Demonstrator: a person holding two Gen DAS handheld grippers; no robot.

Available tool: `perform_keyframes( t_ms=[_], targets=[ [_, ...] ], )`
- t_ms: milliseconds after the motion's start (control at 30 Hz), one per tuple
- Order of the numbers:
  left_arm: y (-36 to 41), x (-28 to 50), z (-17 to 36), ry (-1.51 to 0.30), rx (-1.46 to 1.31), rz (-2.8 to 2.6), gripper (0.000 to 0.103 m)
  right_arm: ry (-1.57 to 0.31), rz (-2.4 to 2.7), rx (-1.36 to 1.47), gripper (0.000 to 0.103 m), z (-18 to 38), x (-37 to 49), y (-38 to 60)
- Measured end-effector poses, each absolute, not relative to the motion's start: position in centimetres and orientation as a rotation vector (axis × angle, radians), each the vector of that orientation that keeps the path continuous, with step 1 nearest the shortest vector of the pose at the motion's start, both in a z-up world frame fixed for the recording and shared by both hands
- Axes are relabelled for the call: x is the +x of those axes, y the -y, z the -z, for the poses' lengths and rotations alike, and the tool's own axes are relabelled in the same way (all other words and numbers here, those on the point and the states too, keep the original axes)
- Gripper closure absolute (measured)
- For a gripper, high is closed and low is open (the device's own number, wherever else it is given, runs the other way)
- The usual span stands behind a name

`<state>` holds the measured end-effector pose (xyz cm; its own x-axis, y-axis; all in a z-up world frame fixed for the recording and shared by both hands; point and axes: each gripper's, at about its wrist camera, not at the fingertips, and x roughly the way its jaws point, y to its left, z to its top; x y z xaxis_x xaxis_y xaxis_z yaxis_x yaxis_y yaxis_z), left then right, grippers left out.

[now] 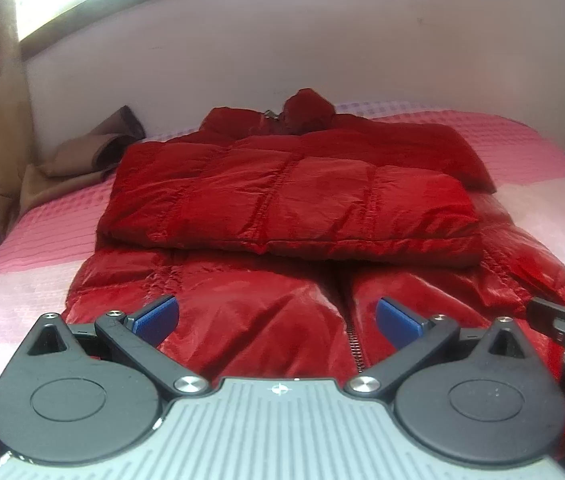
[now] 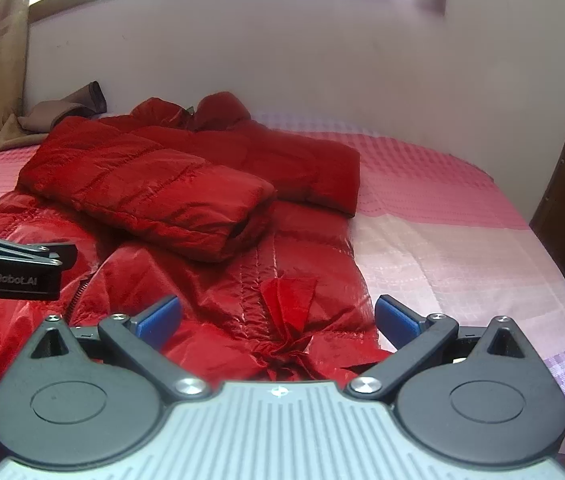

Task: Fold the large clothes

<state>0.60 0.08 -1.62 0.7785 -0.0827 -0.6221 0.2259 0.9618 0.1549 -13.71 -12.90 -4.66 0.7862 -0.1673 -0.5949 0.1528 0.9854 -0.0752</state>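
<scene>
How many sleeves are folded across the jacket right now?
2: one sleeve lies nearer the grippers, over the zipper; the other sleeve lies behind it, toward the collar, partly covered.

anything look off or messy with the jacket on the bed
Mostly tidy: the red jacket has both sleeves folded across its chest. One oddity is a crumpled red tie bunched at the hem near the right gripper.

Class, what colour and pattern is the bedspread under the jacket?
Pink bedspread with a small waffle check and paler bands; clearest in the right wrist view.
</scene>
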Motion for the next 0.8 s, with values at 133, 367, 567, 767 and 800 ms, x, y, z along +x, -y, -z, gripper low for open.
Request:
perform_keyframes(
  t_ms=[133, 367, 567, 767, 800],
  targets=[
    [0.4, 0.2, 1.7, -0.643, 0.242, 0.187, 0.000, -0.652, 0.175, -0.015, 0.000, 4.9, -13.5, 13.2],
    [0.8, 0.3, 1.7, -0.623, 0.271, 0.208, 0.000, -0.667, 0.183, -0.009, 0.000, 5.2, -13.0, 13.6],
    [2.1, 0.0, 1.8, -0.576, 0.343, 0.237, 0.001, -0.673, 0.183, 0.007, 0.000, 5.4, -12.8, 14.3],
    [4.0, 0.2, 1.9, -0.543, 0.395, 0.293, 0.005, -0.668, 0.190, 0.043, 0.000, 5.4, -13.0, 15.6],
    [4.2, 0.3, 1.9, -0.542, 0.399, 0.298, 0.005, -0.665, 0.192, 0.051, 0.000, 5.4, -13.1, 15.9]
  ],
)
